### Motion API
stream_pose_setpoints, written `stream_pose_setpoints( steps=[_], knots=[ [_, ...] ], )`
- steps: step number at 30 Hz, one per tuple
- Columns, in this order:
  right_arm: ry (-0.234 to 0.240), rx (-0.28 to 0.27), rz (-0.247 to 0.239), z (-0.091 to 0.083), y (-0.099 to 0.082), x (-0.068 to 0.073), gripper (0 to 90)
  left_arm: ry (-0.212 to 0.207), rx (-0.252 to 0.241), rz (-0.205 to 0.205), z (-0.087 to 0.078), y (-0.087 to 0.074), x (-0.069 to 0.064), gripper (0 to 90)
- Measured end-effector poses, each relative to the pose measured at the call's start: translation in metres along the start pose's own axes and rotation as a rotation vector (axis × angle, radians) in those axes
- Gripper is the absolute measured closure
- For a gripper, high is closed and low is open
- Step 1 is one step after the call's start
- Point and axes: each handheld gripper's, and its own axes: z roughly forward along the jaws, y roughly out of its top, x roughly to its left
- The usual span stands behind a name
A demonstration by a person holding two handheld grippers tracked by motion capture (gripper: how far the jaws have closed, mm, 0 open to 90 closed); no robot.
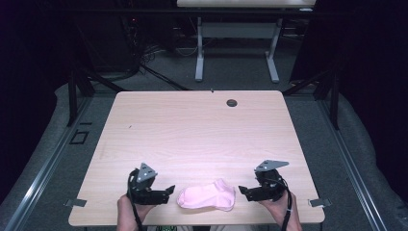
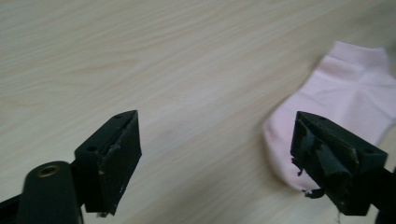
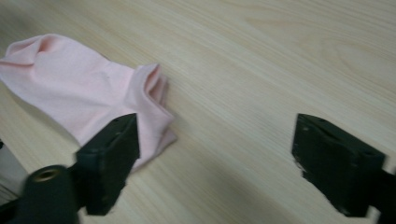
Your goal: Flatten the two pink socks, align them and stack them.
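Between the two tongs lies the pink sock [image 1: 207,196].
Left tongs [image 1: 169,188] and right tongs [image 1: 242,191] gape wide, empty (both equally near); its long side runs from one to the other.

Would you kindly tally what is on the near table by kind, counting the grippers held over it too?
Pink sock: 1
Black grippers: 2, left gripper and right gripper, both open and off the sock
Total: 3
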Motion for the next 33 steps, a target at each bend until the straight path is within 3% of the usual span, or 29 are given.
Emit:
stream_pose_setpoints(
  steps=[1,3,4,9,13,16,19,20,24,27,33],
  knots=[
    [-0.047,-0.01,0.012,-0.006,-0.004,-0.009,7.8,0.013,0.003,-0.005,-0.002,-0.001,0.005,14.2],
    [-0.056,-0.017,0.024,-0.009,-0.006,-0.013,3.6,0.051,0.004,-0.032,-0.006,-0.005,0.019,13.0],
    [-0.101,-0.015,0.052,-0.011,-0.011,-0.022,0.2,0.099,0.006,-0.055,-0.007,-0.011,0.033,11.7],
    [-0.182,-0.002,0.093,-0.011,-0.025,-0.044,0.0,0.163,0.043,-0.108,-0.001,-0.025,0.056,5.1],
    [-0.249,0.007,0.131,-0.003,-0.045,-0.074,0.0,0.261,0.086,-0.123,0.016,-0.046,0.079,2.2],
    [-0.266,0.013,0.144,-0.001,-0.052,-0.085,0.0,0.272,0.083,-0.134,0.021,-0.051,0.086,2.1],
    [-0.295,0.027,0.155,0.005,-0.06,-0.095,0.0,0.255,0.088,-0.172,0.027,-0.054,0.094,0.3],
    [-0.284,-0.002,0.172,0.008,-0.064,-0.1,0.5,0.254,0.08,-0.172,0.032,-0.054,0.096,0.1],
    [-0.292,-0.035,0.171,0.009,-0.066,-0.104,0.0,0.257,0.04,-0.179,0.037,-0.054,0.099,0.0],
    [-0.281,-0.074,0.159,0.009,-0.071,-0.106,0.0,0.258,0.039,-0.182,0.037,-0.054,0.1,0.0],
    [-0.283,-0.079,0.153,0.009,-0.072,-0.106,0.0,0.252,0.041,-0.174,0.037,-0.054,0.1,0.0]
  ],
)
